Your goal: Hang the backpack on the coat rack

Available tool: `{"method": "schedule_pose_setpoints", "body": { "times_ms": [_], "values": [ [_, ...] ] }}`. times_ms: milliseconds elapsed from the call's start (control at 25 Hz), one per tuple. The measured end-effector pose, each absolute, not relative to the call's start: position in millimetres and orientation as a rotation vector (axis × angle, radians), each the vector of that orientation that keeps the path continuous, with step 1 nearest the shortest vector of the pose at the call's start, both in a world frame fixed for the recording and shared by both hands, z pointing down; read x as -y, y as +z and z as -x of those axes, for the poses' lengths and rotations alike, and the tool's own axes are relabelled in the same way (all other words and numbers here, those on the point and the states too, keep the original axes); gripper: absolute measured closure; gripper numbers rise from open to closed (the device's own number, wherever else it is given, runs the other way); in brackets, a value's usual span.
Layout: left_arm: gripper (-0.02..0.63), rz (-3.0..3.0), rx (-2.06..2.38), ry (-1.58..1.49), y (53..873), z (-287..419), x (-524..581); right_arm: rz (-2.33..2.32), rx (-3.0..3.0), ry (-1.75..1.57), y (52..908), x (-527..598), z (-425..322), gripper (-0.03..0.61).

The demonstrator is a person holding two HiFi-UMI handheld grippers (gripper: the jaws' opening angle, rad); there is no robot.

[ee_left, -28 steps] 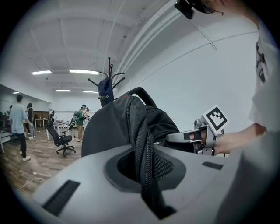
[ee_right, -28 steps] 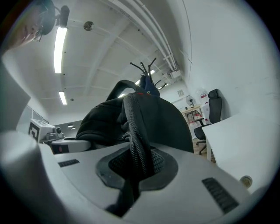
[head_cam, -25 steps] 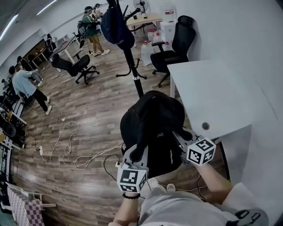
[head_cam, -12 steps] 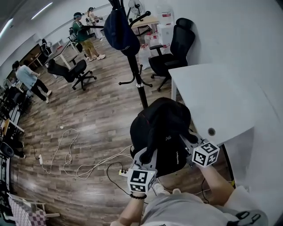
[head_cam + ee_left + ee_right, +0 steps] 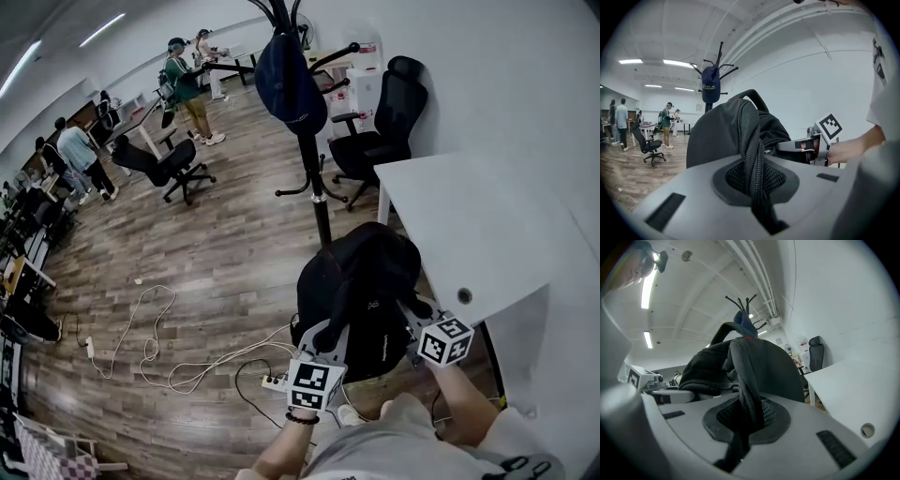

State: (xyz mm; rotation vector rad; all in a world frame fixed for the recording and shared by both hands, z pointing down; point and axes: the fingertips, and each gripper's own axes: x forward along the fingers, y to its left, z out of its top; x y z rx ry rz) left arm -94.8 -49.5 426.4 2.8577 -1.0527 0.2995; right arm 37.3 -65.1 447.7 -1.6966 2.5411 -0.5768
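Note:
A black backpack (image 5: 361, 286) hangs in the air between my two grippers, held by its shoulder straps. My left gripper (image 5: 330, 333) is shut on the left strap (image 5: 751, 159), and my right gripper (image 5: 412, 314) is shut on the right strap (image 5: 745, 397). The bag's top loop (image 5: 752, 95) stands up above its body. The black coat rack (image 5: 314, 141) stands on the wood floor just beyond the backpack, with a dark blue bag (image 5: 286, 80) hanging from one of its hooks. In both gripper views the rack's hooks (image 5: 715, 63) rise above the backpack.
A white table (image 5: 478, 234) stands close on the right, a hole near its front edge. Black office chairs (image 5: 384, 112) stand behind the rack and further left (image 5: 164, 164). White cables and a power strip (image 5: 272, 382) lie on the floor. Several people stand by desks at the back left.
Both grippers carried the backpack forward toward the coat rack, which now stands nearer. The grips on the straps are unchanged.

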Motion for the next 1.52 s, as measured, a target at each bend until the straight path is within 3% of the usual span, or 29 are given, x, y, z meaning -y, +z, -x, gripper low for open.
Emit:
{"method": "schedule_pose_setpoints", "body": {
  "times_ms": [600, 1520],
  "values": [
    [0.588, -2.749, 1.09, 0.344, 454.2, 66.4, 102.0, 1.715, -2.59, -0.65, 474.2, 112.4, -67.3, 0.548],
    [0.584, -2.473, 1.339, 0.392, 539.9, 30.8, 240.9, 1.584, -2.793, -0.748, 555.8, 273.4, -102.7, 0.548]
  ]
}}
